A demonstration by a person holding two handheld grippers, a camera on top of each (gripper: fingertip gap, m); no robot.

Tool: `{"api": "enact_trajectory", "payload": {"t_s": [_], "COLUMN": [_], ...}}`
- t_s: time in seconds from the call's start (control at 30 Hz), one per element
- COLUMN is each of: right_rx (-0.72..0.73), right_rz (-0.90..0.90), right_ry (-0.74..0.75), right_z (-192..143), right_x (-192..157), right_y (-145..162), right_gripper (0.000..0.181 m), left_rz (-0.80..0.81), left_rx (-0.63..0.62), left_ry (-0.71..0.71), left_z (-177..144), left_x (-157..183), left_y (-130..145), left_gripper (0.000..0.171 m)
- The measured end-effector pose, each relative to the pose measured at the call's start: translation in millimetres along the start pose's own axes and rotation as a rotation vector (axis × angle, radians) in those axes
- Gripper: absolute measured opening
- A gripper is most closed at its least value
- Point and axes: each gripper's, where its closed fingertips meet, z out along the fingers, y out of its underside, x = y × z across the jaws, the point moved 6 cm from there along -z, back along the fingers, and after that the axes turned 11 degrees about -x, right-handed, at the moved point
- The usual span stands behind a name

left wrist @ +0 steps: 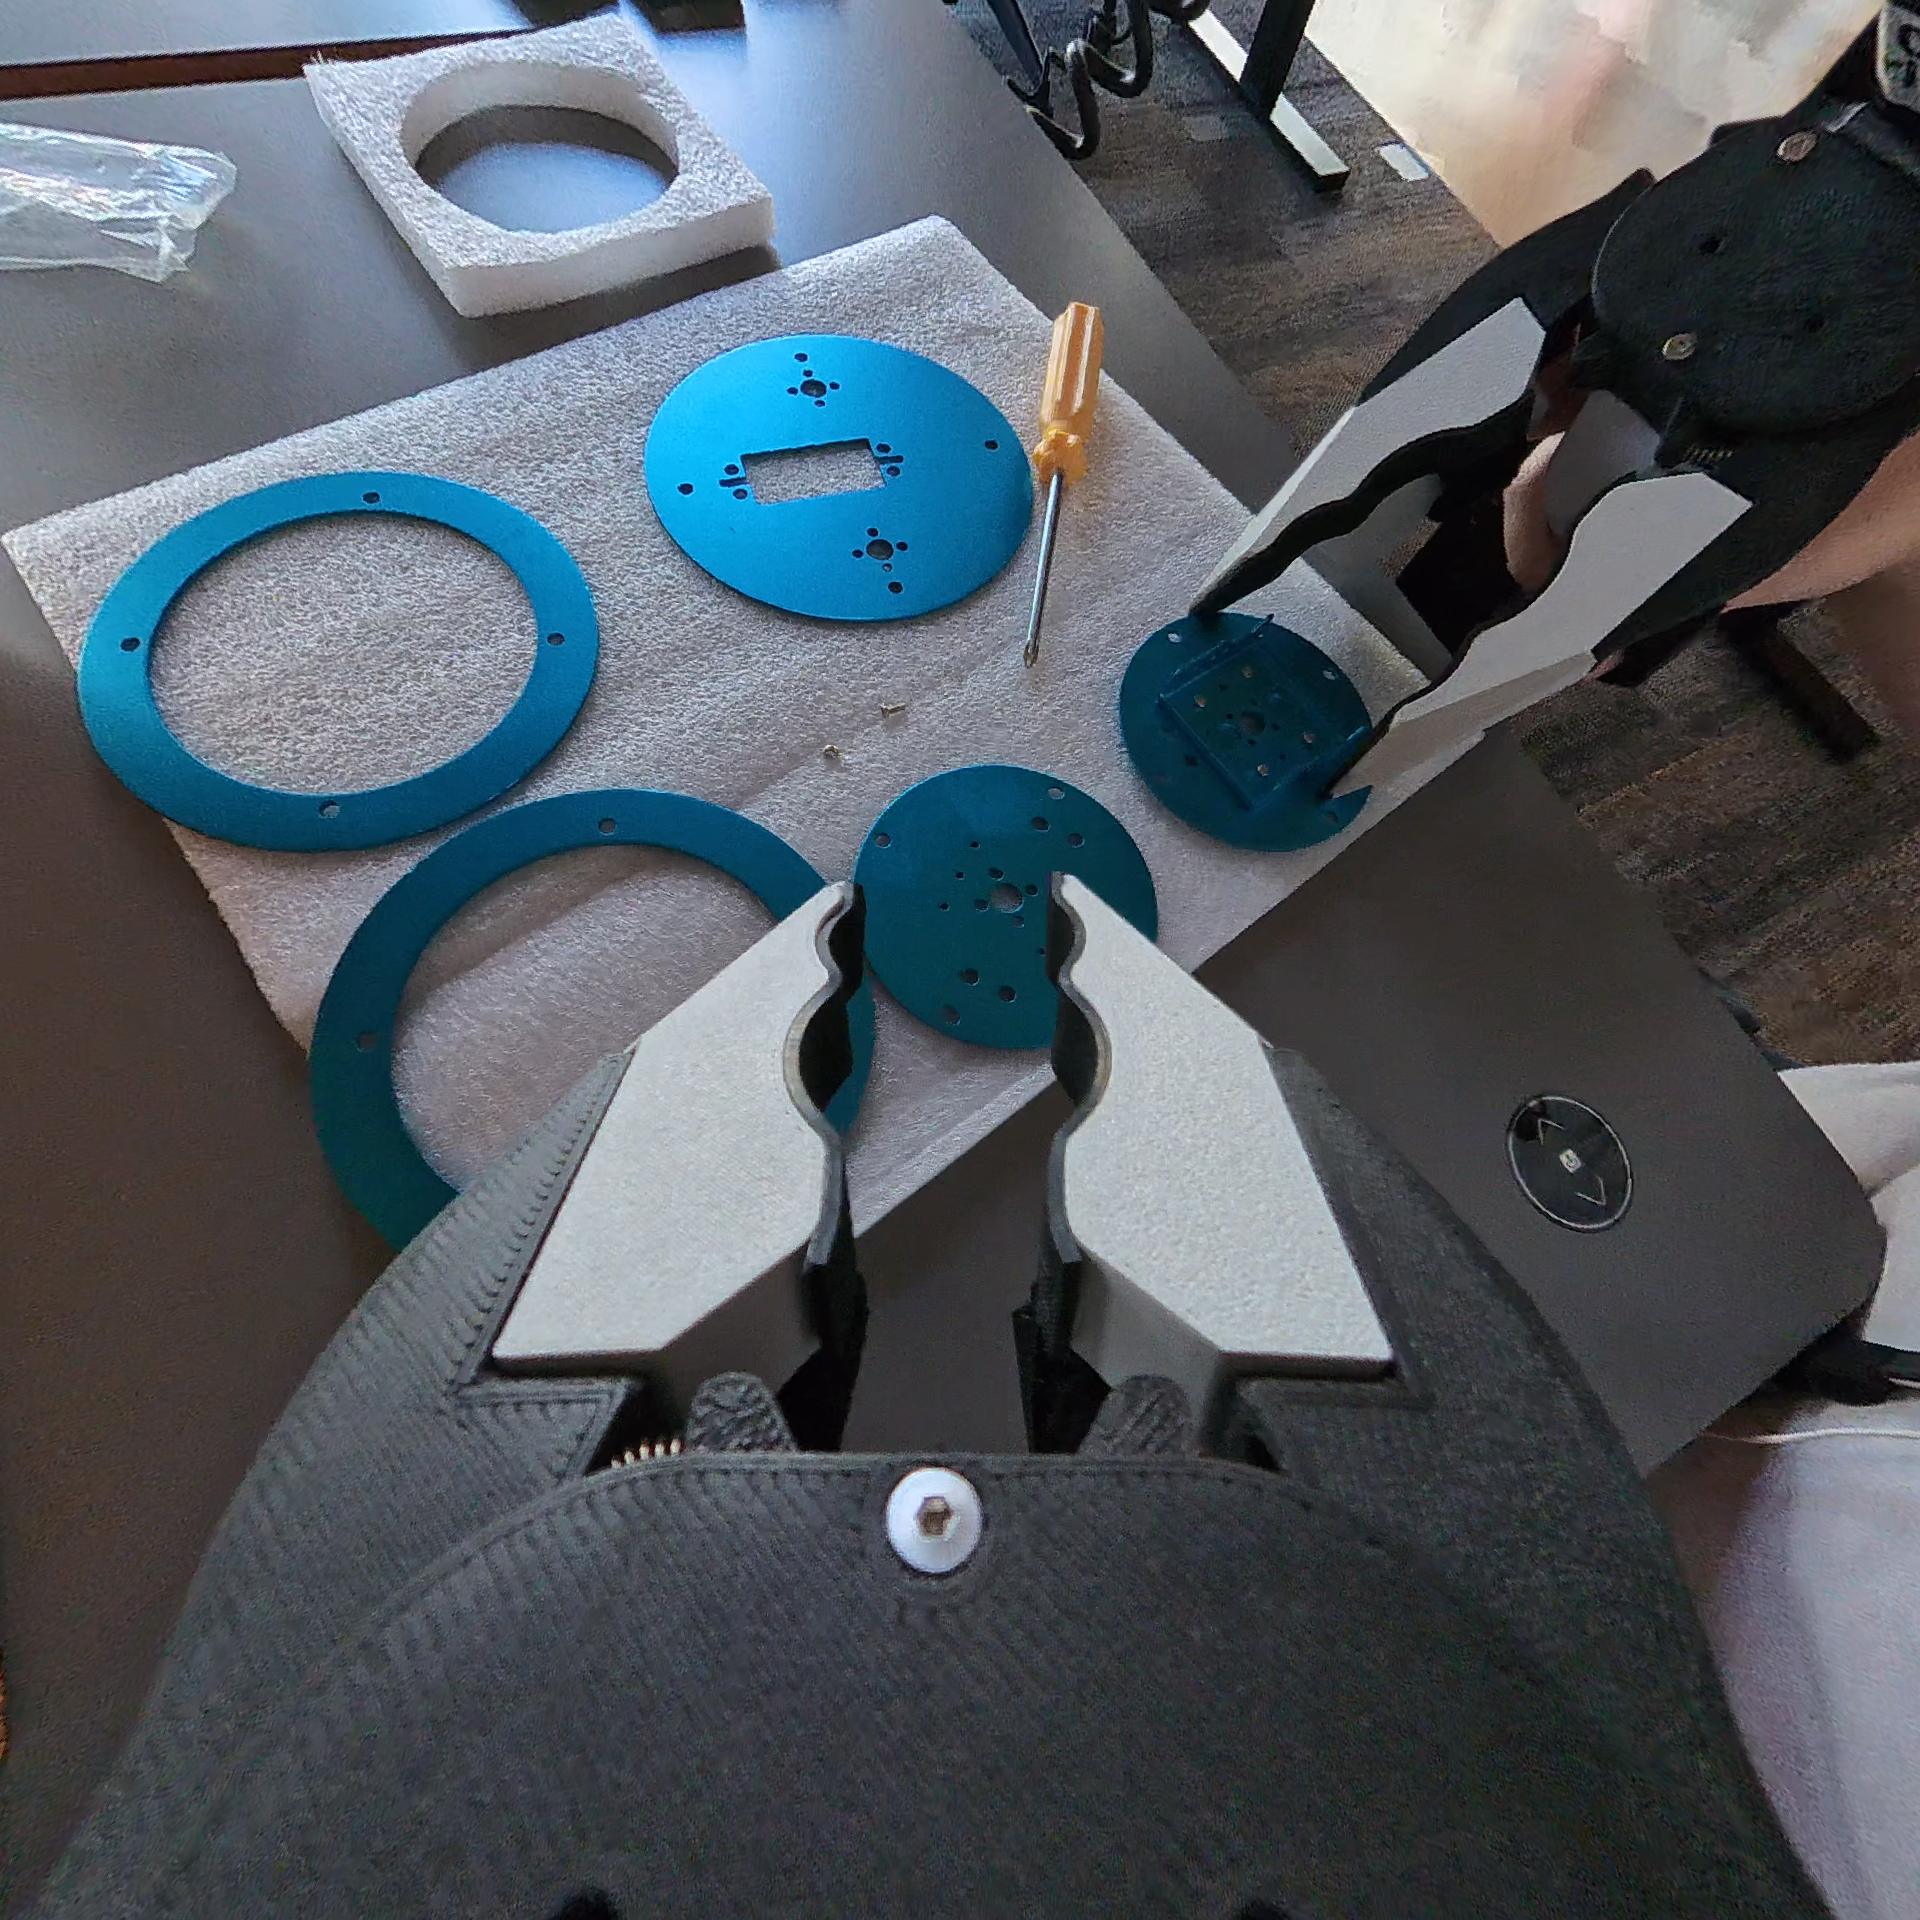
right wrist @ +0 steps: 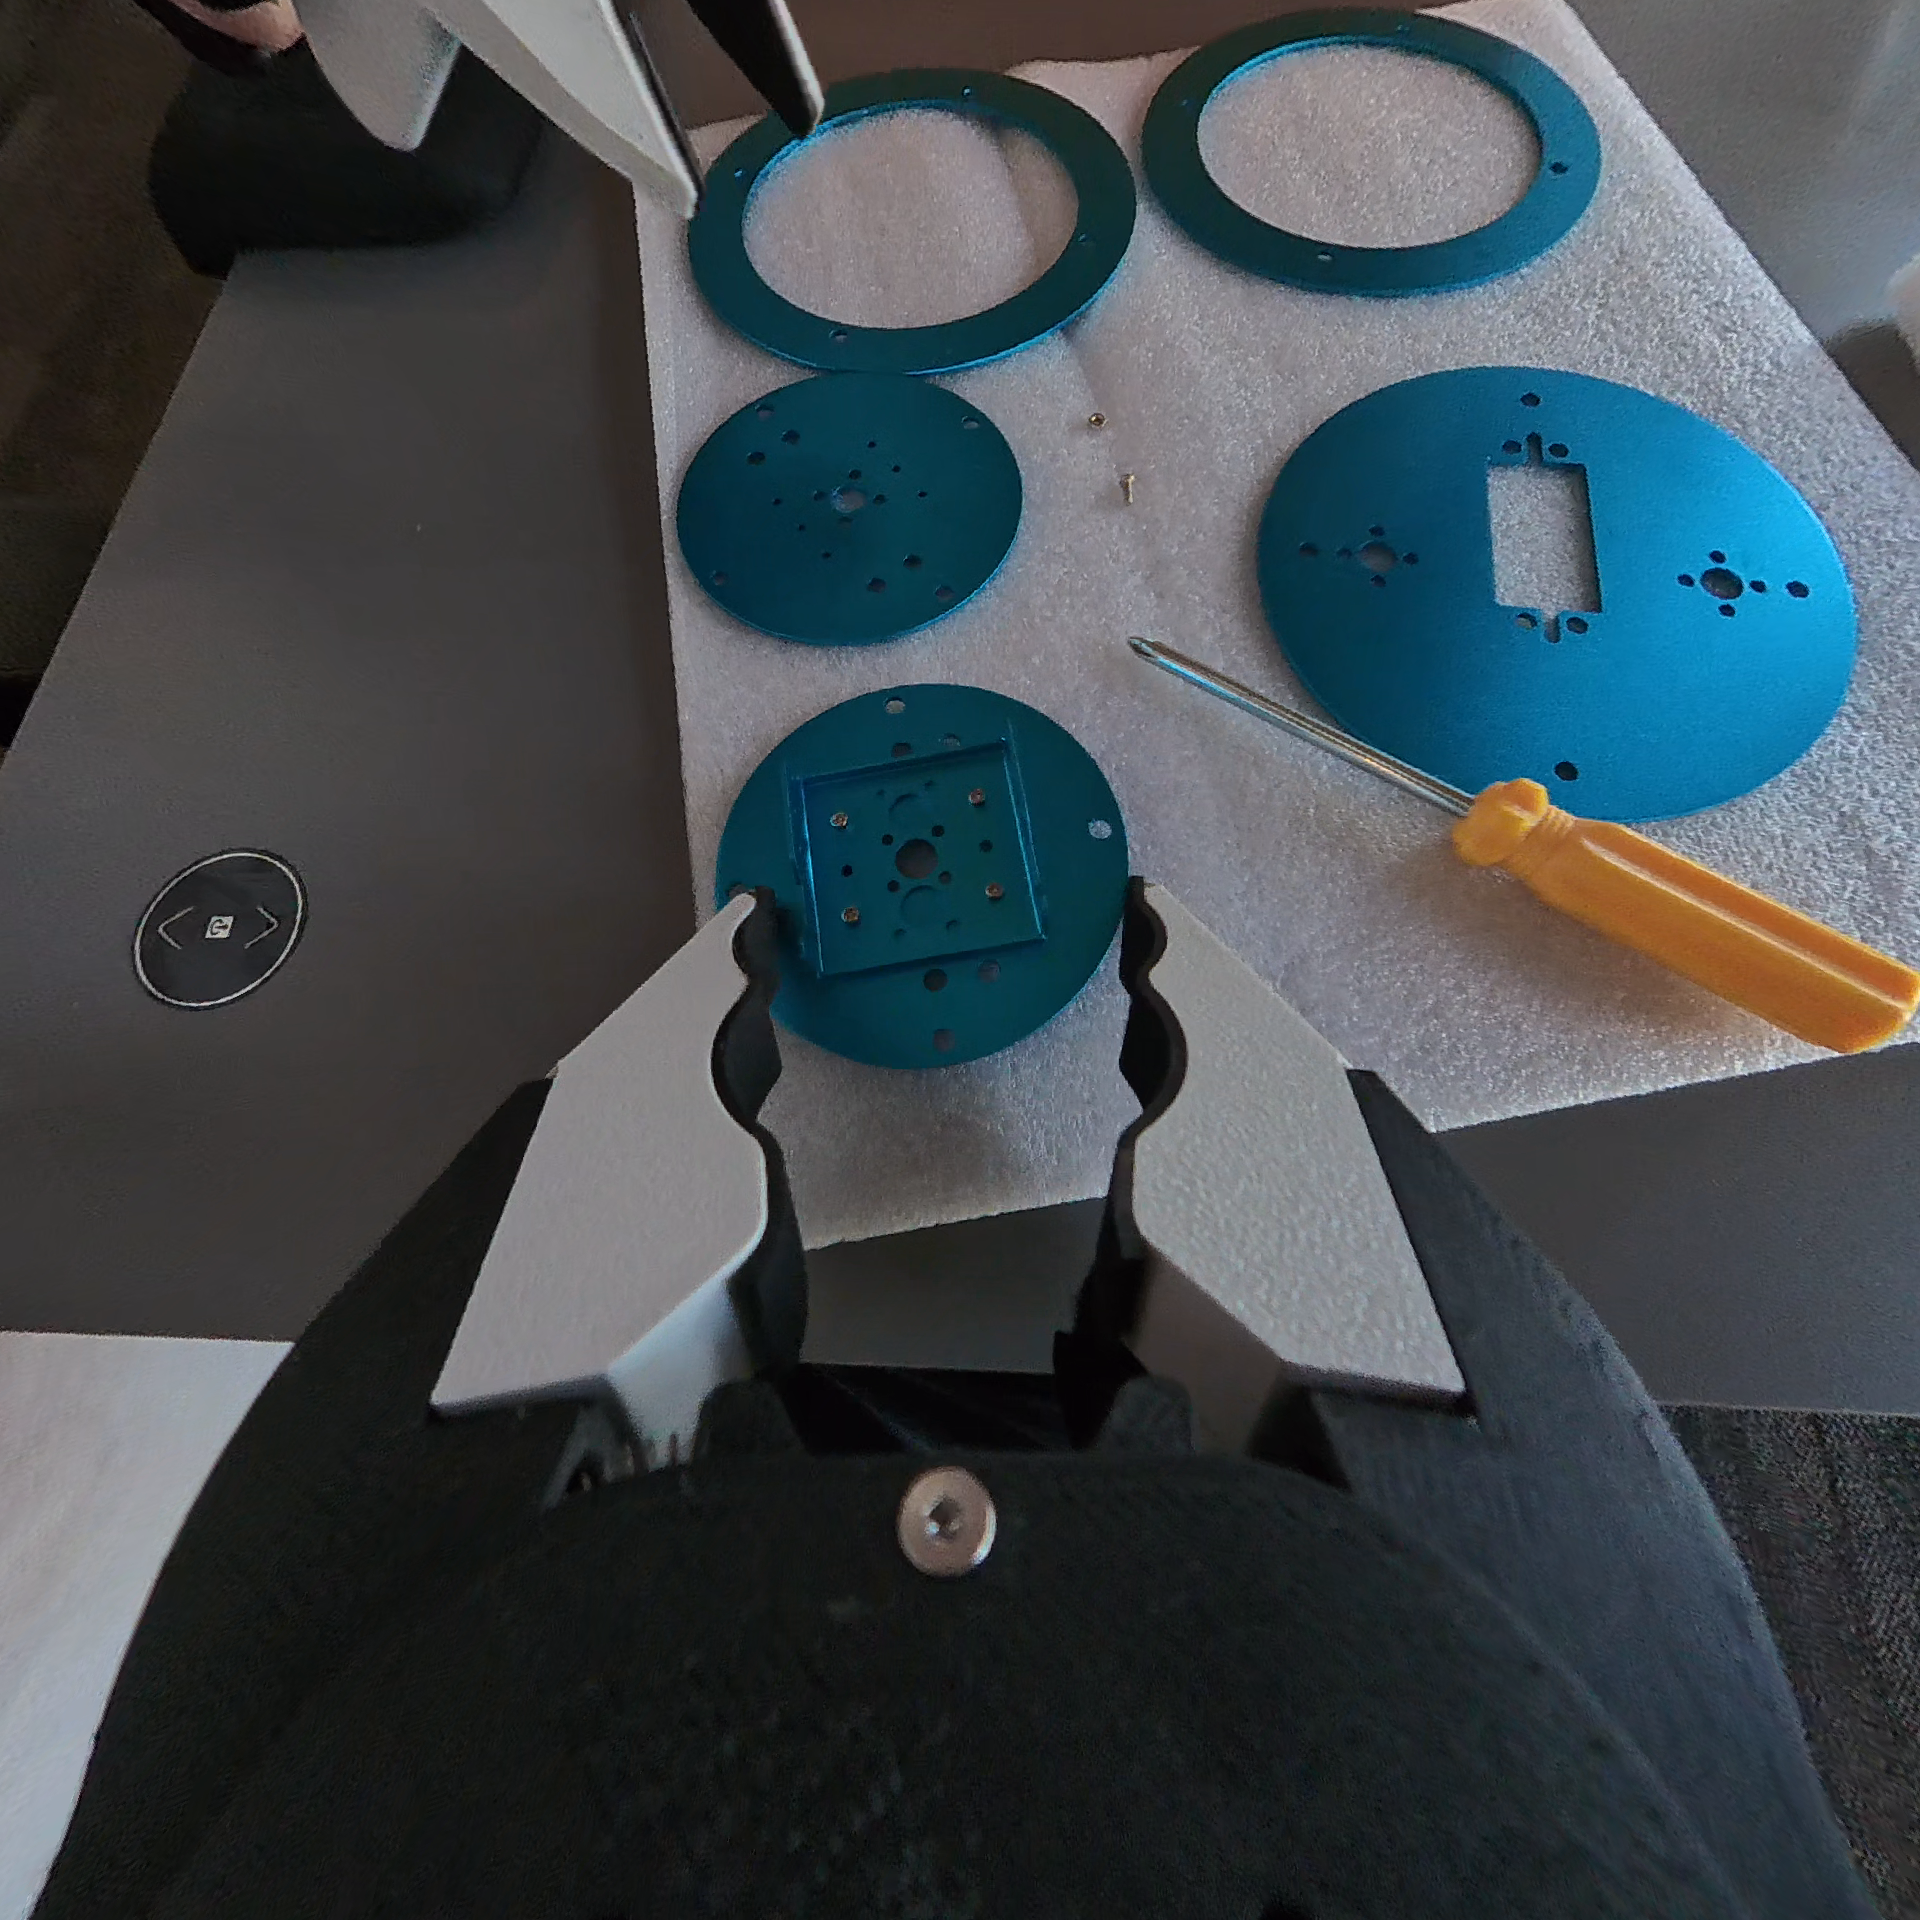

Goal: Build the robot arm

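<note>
Right gripper (right wrist: pixel 940 899) spread wide, tips set down astride small blue metal disc with square bracket screwed on (right wrist: pixel 920 873); disc edge straddled, not clamped. Left gripper (left wrist: pixel 951 899) parted, nothing held, hung over plain small blue drilled disc (left wrist: pixel 1003 904), beside near blue flat ring (left wrist: pixel 468 987). All laid on white foam sheet (left wrist: pixel 623 416). Bracket seen fastened; two loose screws (right wrist: pixel 1112 452), yellow-handled screwdriver (right wrist: pixel 1662 914), large blue slotted disc (right wrist: pixel 1558 592), far blue ring (right wrist: pixel 1371 156) lying apart, unjoined.

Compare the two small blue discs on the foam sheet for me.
The disc between the right gripper's open fingers carries a raised square bracket screwed on; the bare disc is flat, drilled holes only. The bracket disc lies nearest the sheet's edge, the bare disc beyond it. Both are round, blue metal, similar in size.
</note>
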Motion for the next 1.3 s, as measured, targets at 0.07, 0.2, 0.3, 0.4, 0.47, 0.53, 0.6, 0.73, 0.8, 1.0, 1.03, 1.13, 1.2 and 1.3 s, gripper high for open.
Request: {"api": "enact_trajectory", "payload": {"t_s": [0.07,0.2,0.3,0.4,0.47,0.53,0.6,0.73,0.8,1.0,1.03,1.13,1.2,1.3], "right_rx": [0.006,0.018,0.017,0.026,0.031,0.038,0.052,0.056,0.059,0.027,0.027,0.032,0.035,0.040], "right_rz": [0.017,0.025,-0.012,0.003,0.013,0.004,-0.013,0.022,0.021,-0.058,-0.054,-0.048,-0.042,-0.034], "right_ry": [-0.040,-0.059,-0.014,-0.006,0.006,0.010,0.028,-0.003,-0.021,0.026,0.026,0.027,0.026,0.024], "right_z": [-0.1,-0.7,1.6,1.3,0.3,0.0,-0.4,0.7,2.1,4.7,4.6,4.3,4.3,3.8], "right_x": [-1.0,-3.5,-2.6,-0.9,1.0,1.1,0.9,0.8,-1.0,-6.9,-6.9,-7.2,-7.2,-7.1], "right_y": [0.5,0.6,1.3,1.2,1.3,1.6,0.8,0.5,1.2,1.5,1.7,2.2,2.2,2.6], "right_gripper": [0.072,0.082,0.079,0.070,0.063,0.062,0.067,0.085,0.085,0.079,0.079,0.079,0.079,0.079], "left_rz": [0.008,0.023,0.030,0.030,0.030,0.031,0.046,0.059,0.056,0.059,0.067,0.112,0.155,0.229], "left_rx": [-0.012,-0.001,-0.010,-0.017,-0.014,-0.031,-0.061,-0.051,-0.047,-0.063,-0.068,-0.112,-0.144,-0.163], "left_ry": [-0.005,0.014,0.021,0.024,0.015,-0.006,-0.013,0.010,0.022,0.023,0.020,-0.023,-0.048,-0.097], "left_z": [1.5,2.3,4.9,8.3,11.1,15.8,20.3,22.5,24.3,30.1,31.2,37.8,43.9,52.5], "left_x": [-3.2,-4.2,-6.2,-9.0,-13.0,-19.2,-21.9,-19.1,-18.9,-22.0,-22.3,-25.1,-25.8,-26.9], "left_y": [-3.9,-12.9,-14.3,-14.6,-16.1,-16.6,-17.1,-22.8,-23.6,-22.3,-22.3,-20.9,-21.6,-25.9], "left_gripper": [0.034,0.034,0.034,0.034,0.035,0.041,0.044,0.043,0.042,0.042,0.042,0.042,0.039,0.026]}}
